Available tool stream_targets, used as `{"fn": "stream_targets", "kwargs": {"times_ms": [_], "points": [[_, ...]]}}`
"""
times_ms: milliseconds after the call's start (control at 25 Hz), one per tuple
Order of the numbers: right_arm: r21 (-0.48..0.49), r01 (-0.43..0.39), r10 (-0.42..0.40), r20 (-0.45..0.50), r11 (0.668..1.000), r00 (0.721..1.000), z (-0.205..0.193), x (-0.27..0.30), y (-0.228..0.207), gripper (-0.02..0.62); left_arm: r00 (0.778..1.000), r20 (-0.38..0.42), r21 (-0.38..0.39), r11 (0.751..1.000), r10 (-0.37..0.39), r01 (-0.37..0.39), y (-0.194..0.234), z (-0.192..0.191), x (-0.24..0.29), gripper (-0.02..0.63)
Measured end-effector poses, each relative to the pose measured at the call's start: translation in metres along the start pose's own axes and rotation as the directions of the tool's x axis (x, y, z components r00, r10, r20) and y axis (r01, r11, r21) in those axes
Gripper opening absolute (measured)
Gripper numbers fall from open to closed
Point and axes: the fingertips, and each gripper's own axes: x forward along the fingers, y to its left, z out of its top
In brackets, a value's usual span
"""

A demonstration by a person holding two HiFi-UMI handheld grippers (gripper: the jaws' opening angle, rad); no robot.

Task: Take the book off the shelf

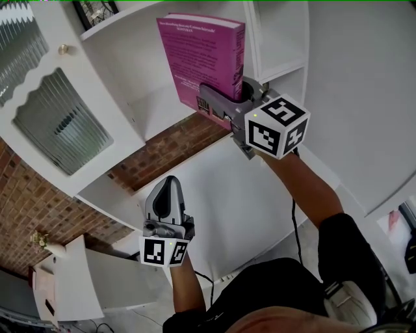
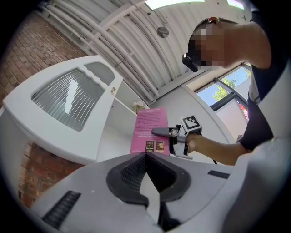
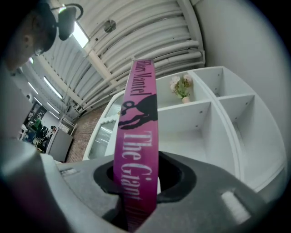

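Note:
A pink book (image 1: 201, 55) stands upright at the opening of a white shelf compartment, just left of the divider (image 1: 253, 39). My right gripper (image 1: 224, 104) is shut on its lower spine edge, one jaw on each cover. In the right gripper view the book's spine (image 3: 136, 150) runs up from between the jaws, with black lettering on it. From the left gripper view the book's (image 2: 148, 129) back cover faces me, with the right gripper (image 2: 163, 132) clamped on it. My left gripper (image 1: 170, 185) hangs lower and to the left, shut and holding nothing, with its tips (image 2: 146, 157) meeting.
The white shelf unit (image 1: 214, 195) has several open compartments. A ribbed-glass cabinet door (image 1: 58, 123) is at the left, with a brick wall (image 1: 26, 208) beneath it. A small vase of flowers (image 3: 182, 86) sits in an upper compartment. A framed picture (image 1: 97, 13) stands on the shelf above the book.

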Motion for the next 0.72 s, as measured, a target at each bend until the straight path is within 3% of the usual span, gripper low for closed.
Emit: {"fn": "stream_targets", "kwargs": {"times_ms": [200,720], "points": [[0.034,-0.014,0.014,0.022,0.999,1.000,-0.011,-0.054,0.016,0.143,1.000,0.023,0.005,1.000,-0.004,0.004,-0.017,0.007,0.001,-0.002],[0.088,-0.010,0.016,-0.068,0.996,0.998,-0.080,-0.153,0.033,0.142,1.000,0.014,0.012,1.000,0.017,-0.017,-0.051,0.000,-0.003,-0.002]]}}
